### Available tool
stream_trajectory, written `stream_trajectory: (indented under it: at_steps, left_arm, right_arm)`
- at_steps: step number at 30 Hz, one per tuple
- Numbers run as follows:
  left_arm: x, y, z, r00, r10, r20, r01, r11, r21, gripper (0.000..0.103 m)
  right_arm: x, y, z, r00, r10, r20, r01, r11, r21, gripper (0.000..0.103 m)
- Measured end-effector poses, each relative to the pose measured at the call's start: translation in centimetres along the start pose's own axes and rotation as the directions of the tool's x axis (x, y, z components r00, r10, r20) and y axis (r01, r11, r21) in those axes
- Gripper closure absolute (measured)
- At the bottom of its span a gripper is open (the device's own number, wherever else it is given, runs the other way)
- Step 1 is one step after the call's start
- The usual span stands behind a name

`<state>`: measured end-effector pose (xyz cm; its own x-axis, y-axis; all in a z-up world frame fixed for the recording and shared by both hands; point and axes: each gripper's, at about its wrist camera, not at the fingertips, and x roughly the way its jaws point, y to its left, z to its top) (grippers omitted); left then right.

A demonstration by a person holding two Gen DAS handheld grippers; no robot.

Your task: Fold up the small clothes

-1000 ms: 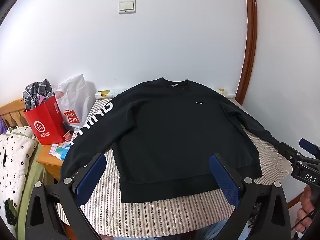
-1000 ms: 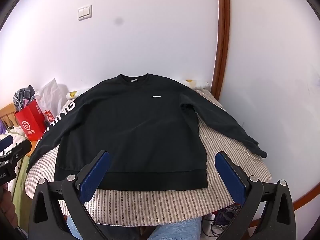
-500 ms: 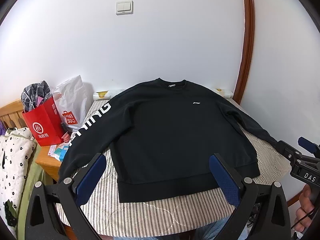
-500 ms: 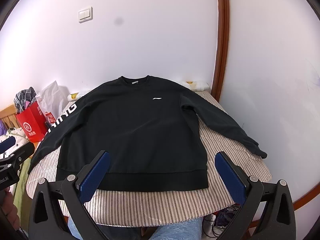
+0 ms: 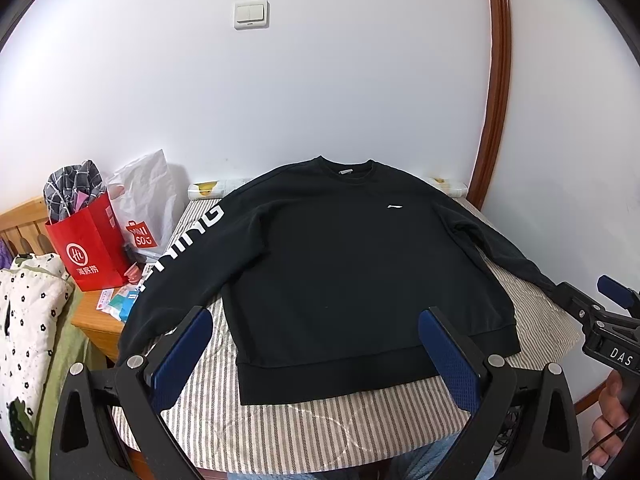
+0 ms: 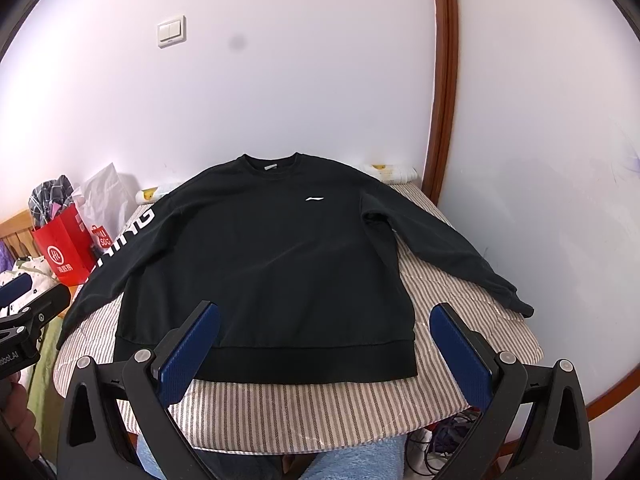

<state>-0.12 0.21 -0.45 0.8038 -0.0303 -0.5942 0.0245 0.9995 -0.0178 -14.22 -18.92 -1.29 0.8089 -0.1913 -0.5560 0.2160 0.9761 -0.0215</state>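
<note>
A black sweatshirt (image 5: pixel 344 264) lies flat, front up, on a striped padded table (image 5: pixel 320 432), collar at the far side, both sleeves spread out. White letters run down its left sleeve (image 5: pixel 188 236). It also shows in the right wrist view (image 6: pixel 272 264). My left gripper (image 5: pixel 316 352) is open and empty, held above the hem. My right gripper (image 6: pixel 326 346) is open and empty, above the hem's right part; it also shows at the right edge of the left wrist view (image 5: pixel 600 320).
A red paper bag (image 5: pixel 90 248) and a white plastic bag (image 5: pixel 146 204) stand on a wooden nightstand (image 5: pixel 94 320) left of the table. White walls with a brown wooden trim (image 5: pixel 496 100) close the far side and right. A floral quilt (image 5: pixel 24 320) lies at far left.
Both grippers have drawn slightly back and up, so the sweatshirt sits a little lower and farther in view. Nothing was grasped; the sweatshirt has not moved.
</note>
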Motion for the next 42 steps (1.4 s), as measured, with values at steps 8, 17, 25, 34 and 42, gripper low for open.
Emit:
stream_trajectory:
  at_steps: [8,17,25,34,42]
  left_arm:
    - [-0.23,0.19,-0.04,1.000,0.001,0.000,-0.001,1.000,-0.003,0.000]
    - [-0.17,0.33,-0.04,1.000,0.001,-0.001,-0.001,1.000,-0.005,0.000]
    - [-0.20,0.52,0.10,1.000,0.000,-0.001,0.000,1.000,-0.006,0.000]
    - [-0.23,0.55,0.15,1.000,0.000,0.000,0.000,1.000,-0.007,0.000]
    - [-0.14,0.54,0.36,1.000,-0.002,0.000,0.002,1.000,-0.006,0.000]
  right_arm:
    - [0.02,0.30,-0.02,1.000,-0.001,-0.002,0.001,1.000,-0.007,0.000]
    - [-0.06,0.47,0.11,1.000,0.002,0.002,-0.002,1.000,-0.011,0.000]
    - [-0.15,0.47,0.27,1.000,0.003,0.007,-0.003,1.000,-0.011,0.000]
    - [-0.33,0.27,0.40,1.000,0.003,0.013,-0.002,1.000,-0.009,0.000]
    - [-0.43,0.24,0.36,1.000,0.002,0.015,-0.002,1.000,-0.008,0.000]
